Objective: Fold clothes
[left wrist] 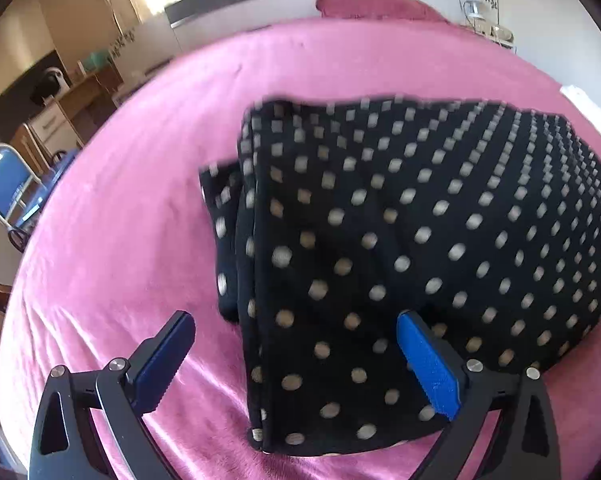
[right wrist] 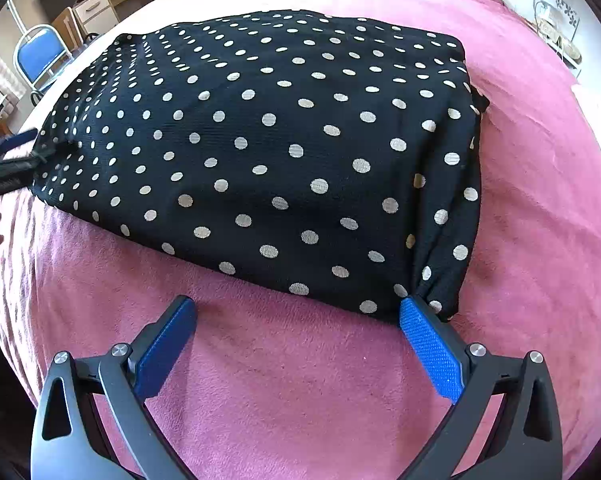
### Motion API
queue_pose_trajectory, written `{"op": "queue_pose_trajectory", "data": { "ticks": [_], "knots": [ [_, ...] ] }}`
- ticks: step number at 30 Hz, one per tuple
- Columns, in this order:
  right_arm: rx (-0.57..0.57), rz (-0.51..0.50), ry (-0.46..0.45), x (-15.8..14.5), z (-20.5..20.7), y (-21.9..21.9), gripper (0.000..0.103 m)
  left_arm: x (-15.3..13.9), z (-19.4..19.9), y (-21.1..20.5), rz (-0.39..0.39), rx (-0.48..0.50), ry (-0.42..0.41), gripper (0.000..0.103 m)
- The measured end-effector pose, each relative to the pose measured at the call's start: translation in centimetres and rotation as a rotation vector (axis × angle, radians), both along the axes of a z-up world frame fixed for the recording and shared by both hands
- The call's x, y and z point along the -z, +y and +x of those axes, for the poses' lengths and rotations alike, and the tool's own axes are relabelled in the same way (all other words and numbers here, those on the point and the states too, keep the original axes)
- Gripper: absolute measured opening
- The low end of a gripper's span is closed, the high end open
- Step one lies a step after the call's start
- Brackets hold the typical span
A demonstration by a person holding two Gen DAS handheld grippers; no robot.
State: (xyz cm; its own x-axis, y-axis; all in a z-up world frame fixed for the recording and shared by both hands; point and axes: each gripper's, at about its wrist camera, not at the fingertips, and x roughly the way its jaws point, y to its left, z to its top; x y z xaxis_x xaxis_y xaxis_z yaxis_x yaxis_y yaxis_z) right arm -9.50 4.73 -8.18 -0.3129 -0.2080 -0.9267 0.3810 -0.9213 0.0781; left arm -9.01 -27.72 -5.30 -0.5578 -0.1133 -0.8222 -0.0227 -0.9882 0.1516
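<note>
- My left gripper (left wrist: 296,364) stands wide, holding nothing. It hovers over the near end of the polka-dot garment (left wrist: 400,240), where several layers stack at the left edge; I judge that placing suits straddling that edge, though whether to fold or tidy I cannot tell.
- The garment lies on the pink blanket (left wrist: 120,260) covering the bed. It is black with pale dots, doubled into a broad, fairly flat slab.
- My right gripper (right wrist: 298,350) is also wide and empty, low over bare blanket. Its right finger just touches the bunched corner (right wrist: 440,280), probably to catch that loose gather.
</note>
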Motion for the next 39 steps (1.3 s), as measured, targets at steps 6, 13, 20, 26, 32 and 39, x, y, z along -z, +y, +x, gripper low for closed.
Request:
{"op": "queue_pose_trajectory", "data": {
  "ticks": [6,13,20,26,32,39],
  "knots": [
    [-0.007,-0.03,-0.017,0.9,-2.1,0.6,0.103,0.2,2.1,-3.4,0.043,-0.05,0.001,0.103],
    [0.144,-0.36,0.063,-3.6,-2.9,7.6,0.103,-4.5,4.2,-4.4,0.099,-0.086,0.115,0.103],
    [0.094,-0.524,0.129,-5.1,-0.9,10.5,0.103,-3.4,7.4,-3.4,0.136,-0.079,0.073,0.103],
    [0.028,-0.41,0.135,-3.8,-1.2,6.6,0.103,-1.2,8.2,-2.4,0.113,-0.053,0.041,0.103],
    [0.132,-0.358,0.068,-1.1,-4.1,8.3,0.103,-1.4,8.3,-2.4,0.107,-0.063,0.04,0.103],
    [-0.018,-0.356,0.146,-3.1,-1.7,6.6,0.103,-2.7,7.7,0.2,0.106,-0.009,0.08,0.103]
  ]
}}
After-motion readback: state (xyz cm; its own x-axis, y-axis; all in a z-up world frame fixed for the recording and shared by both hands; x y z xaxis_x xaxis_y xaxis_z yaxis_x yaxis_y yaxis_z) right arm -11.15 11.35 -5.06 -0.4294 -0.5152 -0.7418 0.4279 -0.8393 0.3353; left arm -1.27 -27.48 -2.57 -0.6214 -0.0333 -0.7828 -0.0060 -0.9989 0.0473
